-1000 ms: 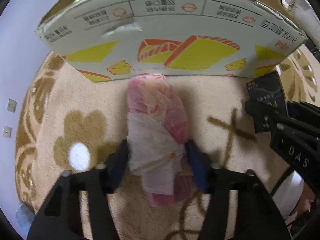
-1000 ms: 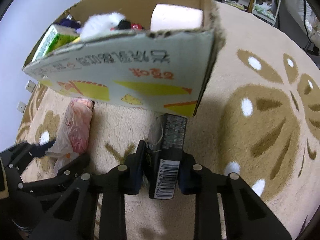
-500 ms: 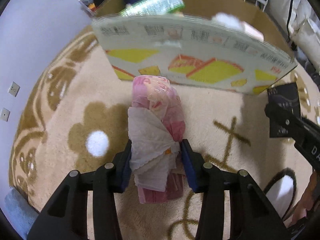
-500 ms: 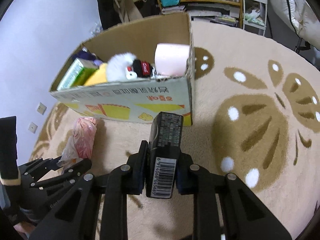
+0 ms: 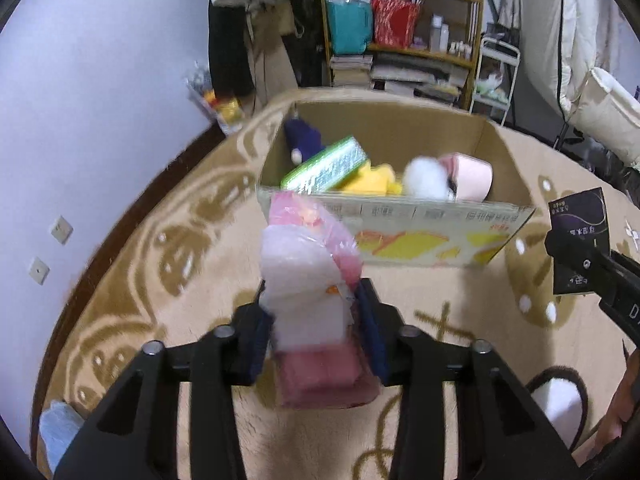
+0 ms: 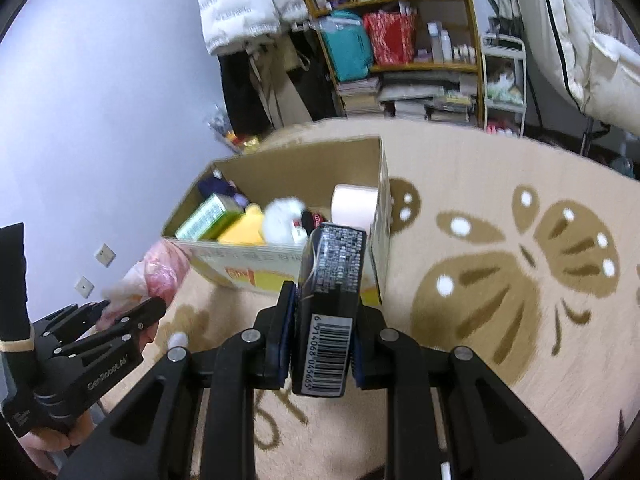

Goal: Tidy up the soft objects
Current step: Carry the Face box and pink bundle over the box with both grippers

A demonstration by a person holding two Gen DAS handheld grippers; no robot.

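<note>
between the left gripper's (image 5: 316,320) fingers the pink bag (image 5: 312,300) is smeared by motion blur, its contents unreadable. the dark packet (image 6: 330,312) between the right gripper's (image 6: 322,328) fingers hides part of the cardboard box (image 6: 248,272) front; its small print is illegible. the white plush (image 6: 282,218) beyond is blurred.

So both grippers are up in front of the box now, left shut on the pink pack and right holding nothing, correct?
Not quite. The right gripper is not empty: it is shut on a black pack with a barcode, as the right wrist view shows. The rest holds: the left gripper is shut on the pink pack, and both are raised in front of the box.
</note>
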